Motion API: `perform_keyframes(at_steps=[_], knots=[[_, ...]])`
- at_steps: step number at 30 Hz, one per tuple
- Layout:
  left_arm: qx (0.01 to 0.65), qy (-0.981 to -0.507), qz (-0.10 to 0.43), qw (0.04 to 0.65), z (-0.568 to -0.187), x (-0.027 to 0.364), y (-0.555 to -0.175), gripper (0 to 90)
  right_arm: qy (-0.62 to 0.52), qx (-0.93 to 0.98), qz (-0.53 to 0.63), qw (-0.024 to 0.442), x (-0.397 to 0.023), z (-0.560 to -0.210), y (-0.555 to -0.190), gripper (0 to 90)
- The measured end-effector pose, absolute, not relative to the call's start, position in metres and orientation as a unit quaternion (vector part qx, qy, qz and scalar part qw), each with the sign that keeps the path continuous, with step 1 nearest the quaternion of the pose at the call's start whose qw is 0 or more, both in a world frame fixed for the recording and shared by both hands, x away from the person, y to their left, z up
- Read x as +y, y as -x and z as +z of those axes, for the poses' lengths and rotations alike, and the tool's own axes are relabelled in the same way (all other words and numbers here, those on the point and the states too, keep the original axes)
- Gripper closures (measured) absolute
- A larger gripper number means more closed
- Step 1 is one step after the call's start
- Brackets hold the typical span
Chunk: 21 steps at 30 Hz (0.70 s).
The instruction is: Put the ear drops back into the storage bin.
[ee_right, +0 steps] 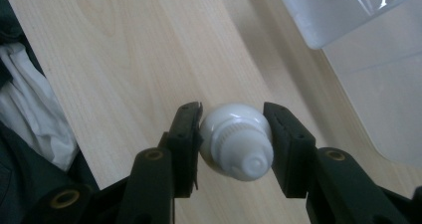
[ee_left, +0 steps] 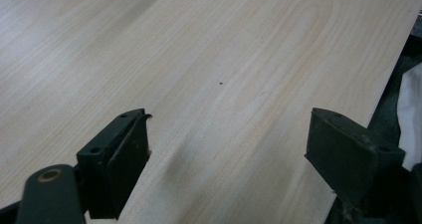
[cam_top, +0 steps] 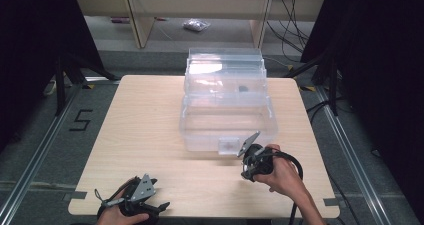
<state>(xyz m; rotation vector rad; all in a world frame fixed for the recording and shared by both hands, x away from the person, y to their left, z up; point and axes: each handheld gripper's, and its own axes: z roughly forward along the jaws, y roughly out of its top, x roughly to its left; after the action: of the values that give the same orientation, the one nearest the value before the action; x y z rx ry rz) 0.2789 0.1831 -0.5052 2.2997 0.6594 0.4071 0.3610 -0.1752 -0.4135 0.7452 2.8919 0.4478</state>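
Note:
A small white bottle with a ribbed screw cap sits between the black jaws of my right gripper, which is shut on it above the wooden table. In the high view my right gripper hovers just in front of the clear plastic box, near its front right corner. My left gripper rests at the table's front left edge. Its jaws stand wide apart, and my left gripper has only bare wood between them.
The clear box, its lid raised at the back, stands at the middle back of the table; a small dark thing lies inside. A corner of the box is near my right gripper. Black stands flank the table.

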Motion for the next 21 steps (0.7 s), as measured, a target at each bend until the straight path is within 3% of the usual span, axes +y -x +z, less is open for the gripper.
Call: perform_keyframes(at_steps=[21], knots=[[0.251, -0.889, 0.158, 0.349, -0.505, 0.184, -0.279, 16.6, -0.247, 0.955, 0.149, 0.072, -0.187, -0.363, -0.382, 60.2]])
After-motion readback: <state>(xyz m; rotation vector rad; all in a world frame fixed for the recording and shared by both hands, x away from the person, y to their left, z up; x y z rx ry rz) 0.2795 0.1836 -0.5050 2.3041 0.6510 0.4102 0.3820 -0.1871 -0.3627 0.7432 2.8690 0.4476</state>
